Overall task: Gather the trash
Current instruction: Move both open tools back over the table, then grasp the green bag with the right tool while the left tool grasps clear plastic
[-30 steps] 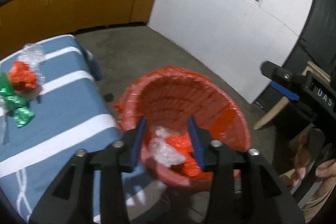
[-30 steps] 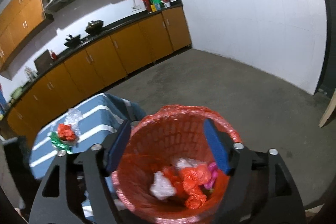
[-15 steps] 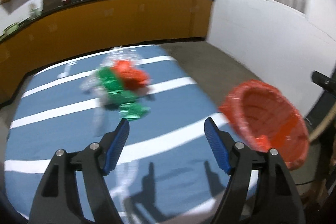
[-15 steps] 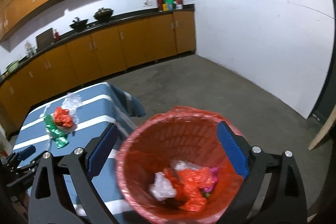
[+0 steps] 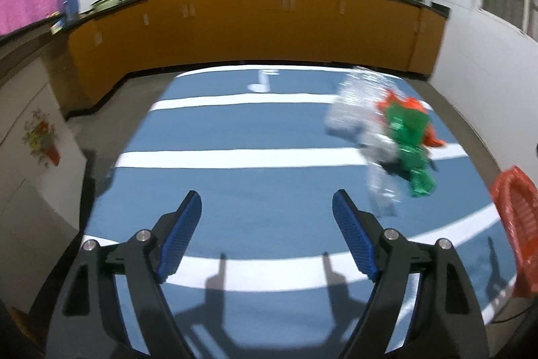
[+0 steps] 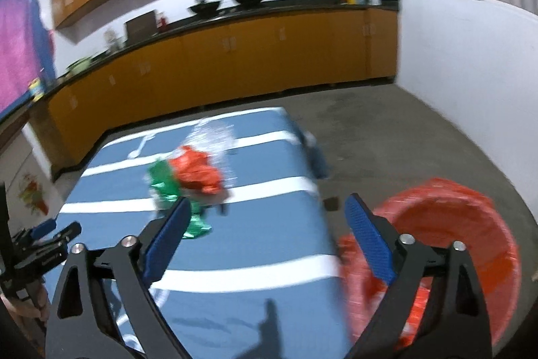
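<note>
Both grippers, left gripper [image 5: 267,212] and right gripper [image 6: 265,217], hang spread apart, empty, over the striped table [image 5: 235,130]. Crumpled wrappers [image 5: 400,133] lie there. Only the right view shows the red bin's [image 6: 470,224] interior.

You have swung your left hand-held gripper [image 5: 267,207] away from the red-lined bin [image 5: 516,231]; it now hangs wide open over the striped worktop [image 5: 235,184], with the bin off at its right edge. Your right hand-held gripper [image 6: 265,217] has also left the bin and now faces the wrapper pile [image 6: 188,177] on the worktop.
</note>
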